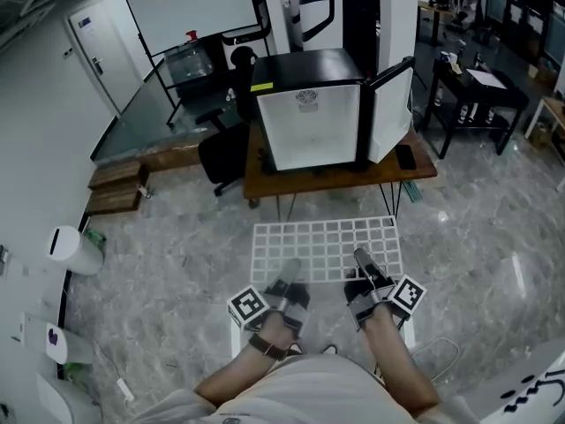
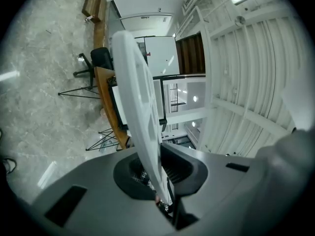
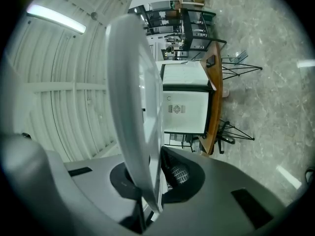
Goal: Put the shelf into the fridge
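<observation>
A white wire-grid shelf point(image 1: 325, 247) hangs level above the floor in front of me. My left gripper point(image 1: 288, 272) is shut on its near edge at the left. My right gripper point(image 1: 362, 263) is shut on the same edge at the right. In the left gripper view the shelf point(image 2: 140, 107) runs edge-on between the jaws; the right gripper view shows the shelf point(image 3: 133, 112) the same way. Beyond stands a small black fridge point(image 1: 309, 104) on a wooden table point(image 1: 340, 177), its white inside showing and its door point(image 1: 390, 111) swung out to the right.
A black office chair point(image 1: 225, 148) stands left of the table. A phone point(image 1: 404, 156) lies on the table's right end. A black desk point(image 1: 477, 91) is at the far right, wooden steps point(image 1: 115, 186) at the left. Marble floor point(image 1: 177, 254) lies between me and the table.
</observation>
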`<state>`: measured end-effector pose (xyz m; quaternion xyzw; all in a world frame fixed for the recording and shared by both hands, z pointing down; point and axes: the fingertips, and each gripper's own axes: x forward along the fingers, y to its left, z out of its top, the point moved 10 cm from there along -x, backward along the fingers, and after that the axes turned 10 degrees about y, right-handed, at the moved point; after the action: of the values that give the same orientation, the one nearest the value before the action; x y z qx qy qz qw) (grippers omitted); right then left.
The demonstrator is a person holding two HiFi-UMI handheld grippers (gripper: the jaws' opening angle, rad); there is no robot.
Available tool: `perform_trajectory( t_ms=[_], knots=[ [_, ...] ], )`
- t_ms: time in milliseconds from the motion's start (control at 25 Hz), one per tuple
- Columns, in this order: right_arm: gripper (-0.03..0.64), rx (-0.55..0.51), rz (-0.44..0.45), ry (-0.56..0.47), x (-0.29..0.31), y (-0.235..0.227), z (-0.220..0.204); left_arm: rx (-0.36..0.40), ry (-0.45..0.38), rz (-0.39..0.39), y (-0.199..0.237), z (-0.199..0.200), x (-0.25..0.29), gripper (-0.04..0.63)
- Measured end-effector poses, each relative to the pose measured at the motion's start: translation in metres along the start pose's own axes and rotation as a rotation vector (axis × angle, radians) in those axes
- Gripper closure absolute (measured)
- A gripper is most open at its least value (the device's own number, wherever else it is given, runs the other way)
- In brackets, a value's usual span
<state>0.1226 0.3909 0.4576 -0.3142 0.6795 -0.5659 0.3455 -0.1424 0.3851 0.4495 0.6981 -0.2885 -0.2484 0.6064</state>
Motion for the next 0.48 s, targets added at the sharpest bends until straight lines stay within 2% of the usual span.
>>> perform_trajectory(
  t_ms=[200, 360, 480],
  knots=[
    [0.572, 0.019, 0.002, -0.005, -0.004, -0.004, 0.008, 0.014, 0.002, 0.01, 0.001, -0.004, 0.008, 0.566],
    [0.572, 0.019, -0.003, -0.008, 0.004, -0.008, 0.001, 0.023, 0.0, 0.001, 0.006, 0.007, 0.004, 0.566],
    [0.572, 0.013, 0.005, -0.005, 0.014, -0.008, 0.015, 0.026, -0.004, -0.005, 0.004, 0.013, 0.018, 0.566]
  ],
)
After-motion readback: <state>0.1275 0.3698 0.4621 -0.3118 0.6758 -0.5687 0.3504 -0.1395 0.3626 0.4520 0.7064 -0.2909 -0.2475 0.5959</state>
